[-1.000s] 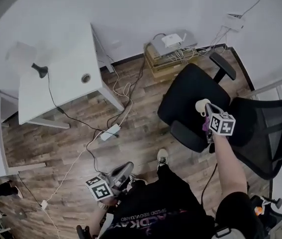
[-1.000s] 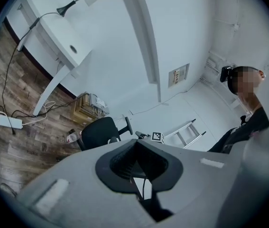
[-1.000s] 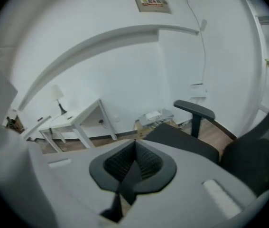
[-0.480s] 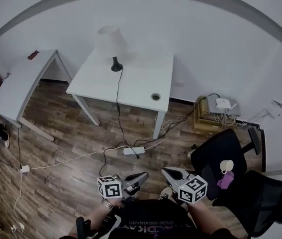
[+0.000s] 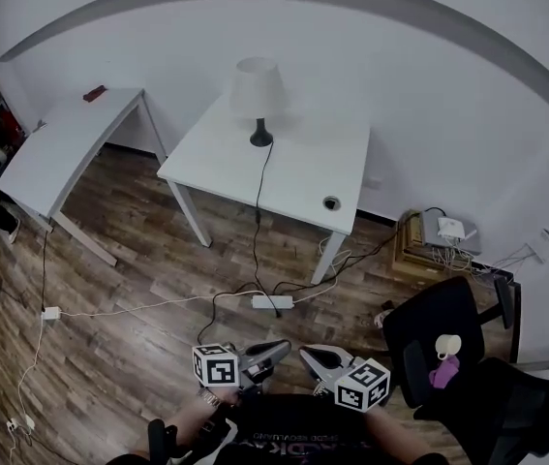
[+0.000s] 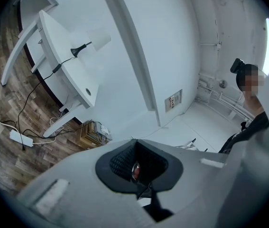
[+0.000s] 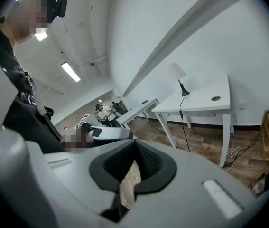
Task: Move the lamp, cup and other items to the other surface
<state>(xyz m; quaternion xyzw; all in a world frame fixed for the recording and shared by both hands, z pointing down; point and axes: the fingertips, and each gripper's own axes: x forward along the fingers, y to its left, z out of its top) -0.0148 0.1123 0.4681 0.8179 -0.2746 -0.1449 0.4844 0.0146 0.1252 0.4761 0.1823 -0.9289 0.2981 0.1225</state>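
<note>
Head view: right tongs (image 5: 306,354), pressed together and empty like the left tongs (image 5: 280,346), have left the cup (image 5: 445,346) on the near-right chair (image 5: 427,310); the lamp (image 5: 258,95) on the far tabletop (image 5: 303,172) looks next.

Room count: pairs and single things

Near: two grey handheld grippers, the left gripper (image 5: 280,349) and the right gripper (image 5: 307,355). Near right: two black office chairs, a padded chair (image 5: 427,320) and a mesh chair (image 5: 518,410); one white handled cup (image 5: 446,346); one small purple item (image 5: 442,372). On the floor: one white power strip (image 5: 272,301). Far: two white rectangular tables, the left table (image 5: 56,153) and the centre table (image 5: 298,182); one white-shaded, black-based lamp (image 5: 258,90); one small red object (image 5: 95,93).
</note>
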